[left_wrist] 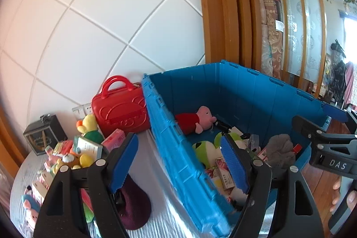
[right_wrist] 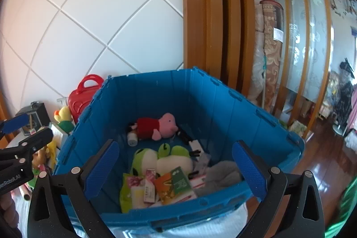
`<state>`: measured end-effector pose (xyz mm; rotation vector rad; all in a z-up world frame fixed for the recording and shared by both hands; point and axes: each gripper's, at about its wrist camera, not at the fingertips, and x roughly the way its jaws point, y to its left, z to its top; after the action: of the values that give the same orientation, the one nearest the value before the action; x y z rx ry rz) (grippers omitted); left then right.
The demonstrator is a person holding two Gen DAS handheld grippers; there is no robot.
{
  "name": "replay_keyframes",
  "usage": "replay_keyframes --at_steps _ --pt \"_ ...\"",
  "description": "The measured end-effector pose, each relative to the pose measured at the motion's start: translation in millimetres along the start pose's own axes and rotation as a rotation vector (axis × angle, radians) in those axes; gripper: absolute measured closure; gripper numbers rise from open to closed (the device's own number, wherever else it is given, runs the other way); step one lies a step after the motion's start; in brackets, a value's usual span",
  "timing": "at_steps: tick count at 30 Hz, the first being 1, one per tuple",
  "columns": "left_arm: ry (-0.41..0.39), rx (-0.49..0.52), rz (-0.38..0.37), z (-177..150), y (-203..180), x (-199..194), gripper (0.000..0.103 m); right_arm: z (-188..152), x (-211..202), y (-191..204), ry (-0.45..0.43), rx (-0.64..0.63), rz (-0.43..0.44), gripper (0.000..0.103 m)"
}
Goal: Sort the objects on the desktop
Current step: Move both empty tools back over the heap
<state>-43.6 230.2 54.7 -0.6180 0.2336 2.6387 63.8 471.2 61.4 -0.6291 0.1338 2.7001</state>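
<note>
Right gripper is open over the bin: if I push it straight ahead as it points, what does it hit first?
Probably the frog plush lying in the blue bin, with the right gripper aimed down past the near rim; depth is uncertain.

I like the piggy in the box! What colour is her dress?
Red. The pig plush shows best in the right wrist view, lying in the blue crate.

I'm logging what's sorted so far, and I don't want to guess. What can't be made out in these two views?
- Left wrist view: the tabletop pile is partly hidden behind the left hand-held gripper.
- Both views: print on the small boxes in the blue crate is too small to read.
- Right wrist view: the crate's near corners sit behind the right hand-held gripper.
</note>
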Motion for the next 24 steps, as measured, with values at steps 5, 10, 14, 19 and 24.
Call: replay_keyframes --at_steps 5,10,14,19,24 --pt "0.006 -0.051 0.059 -25.8 33.9 -15.7 0.027 -7.5 -13.5 12.1 -0.012 0.035 0.025 0.0" --pt "0.013 -0.136 0.17 -54.8 89.8 -28.4 0.027 -10.4 -25.9 55.3 -0.035 0.014 0.112 0.0" --pt "0.053 -0.197 0.258 -83.5 143.7 -35.7 0.027 -10.4 -33.9 105.7 -0.066 -0.044 0.217 0.0" --pt "0.129 -0.269 0.384 -129.3 214.7 -45.3 0.027 -15.8 -32.7 176.2 -0.062 -0.114 0.357 0.0" --pt "0.223 -0.361 0.514 -185.7 288.8 -61.3 0.027 -35.0 -12.6 244.0 0.039 -0.177 0.455 0.0"
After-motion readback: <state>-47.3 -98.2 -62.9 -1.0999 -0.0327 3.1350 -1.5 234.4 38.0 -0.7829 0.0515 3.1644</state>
